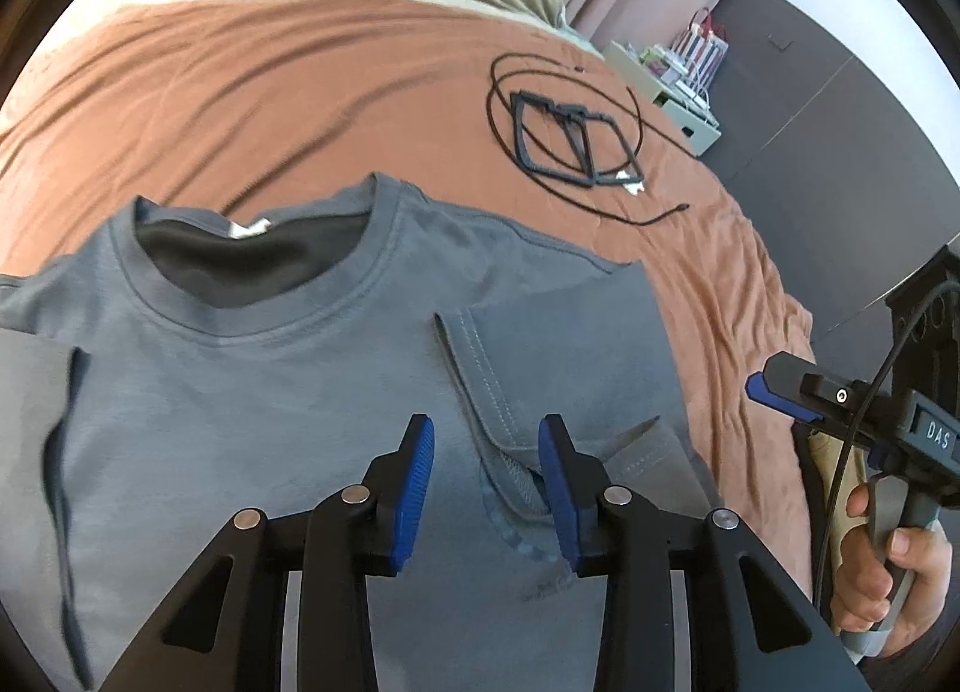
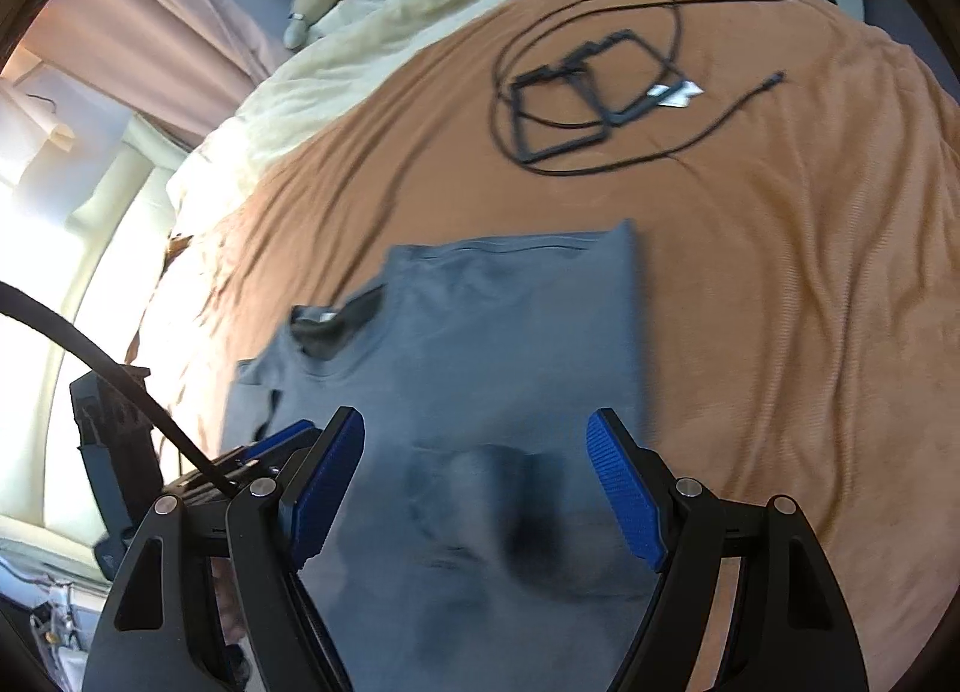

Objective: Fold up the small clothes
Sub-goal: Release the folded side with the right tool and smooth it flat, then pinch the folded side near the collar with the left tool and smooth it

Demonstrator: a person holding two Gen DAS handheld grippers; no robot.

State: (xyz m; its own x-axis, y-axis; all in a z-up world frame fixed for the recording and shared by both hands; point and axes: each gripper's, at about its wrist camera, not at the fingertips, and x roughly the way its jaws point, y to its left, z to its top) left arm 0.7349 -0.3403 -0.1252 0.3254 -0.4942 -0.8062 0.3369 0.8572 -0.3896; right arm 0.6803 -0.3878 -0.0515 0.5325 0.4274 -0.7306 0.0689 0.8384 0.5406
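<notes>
Grey T-shirt (image 1: 252, 392) is lying on bed (image 1: 240, 92), sleeve (image 1: 492, 392) folded inward. Left claw (image 1: 486, 452) is hovering spread, sleeve hem between pads. Right claw (image 2: 474, 452) is gaping wide, empty.

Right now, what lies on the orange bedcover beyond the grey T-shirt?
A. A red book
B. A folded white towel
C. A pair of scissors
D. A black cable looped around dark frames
D: beyond the grey T-shirt, a black cable loops around dark rectangular frames on the orange bedcover; no scissors, towel or book shows there.
</notes>
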